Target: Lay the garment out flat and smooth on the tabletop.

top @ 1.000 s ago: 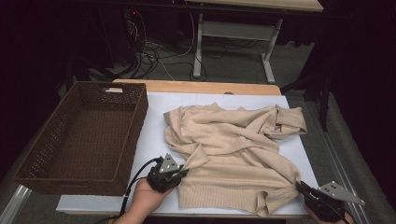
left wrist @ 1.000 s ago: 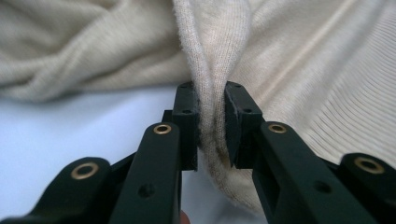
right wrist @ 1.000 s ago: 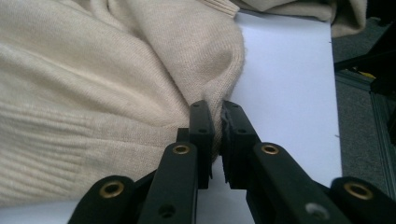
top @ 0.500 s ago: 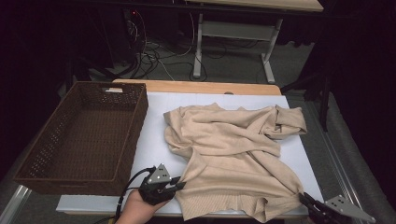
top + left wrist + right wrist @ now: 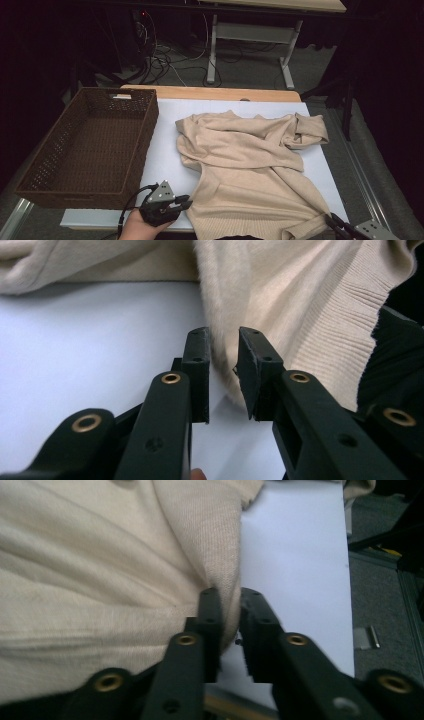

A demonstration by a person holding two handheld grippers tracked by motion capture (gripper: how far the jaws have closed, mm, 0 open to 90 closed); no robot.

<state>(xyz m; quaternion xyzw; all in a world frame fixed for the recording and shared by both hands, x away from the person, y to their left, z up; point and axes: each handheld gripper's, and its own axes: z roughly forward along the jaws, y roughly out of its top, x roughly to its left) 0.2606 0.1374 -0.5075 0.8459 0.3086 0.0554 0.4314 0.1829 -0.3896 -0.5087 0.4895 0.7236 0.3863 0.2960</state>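
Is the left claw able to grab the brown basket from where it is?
Probably yes. The left claw sits at the sweater's edge, jaws just opening, and the basket stands right beside it on the table with nothing between.

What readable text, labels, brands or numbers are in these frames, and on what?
None can be read.
The beige sweater shows no tag or print.
The brown wicker basket has no label.
The left gripper and right gripper carry no markings on their jaws.
The white table top is blank.
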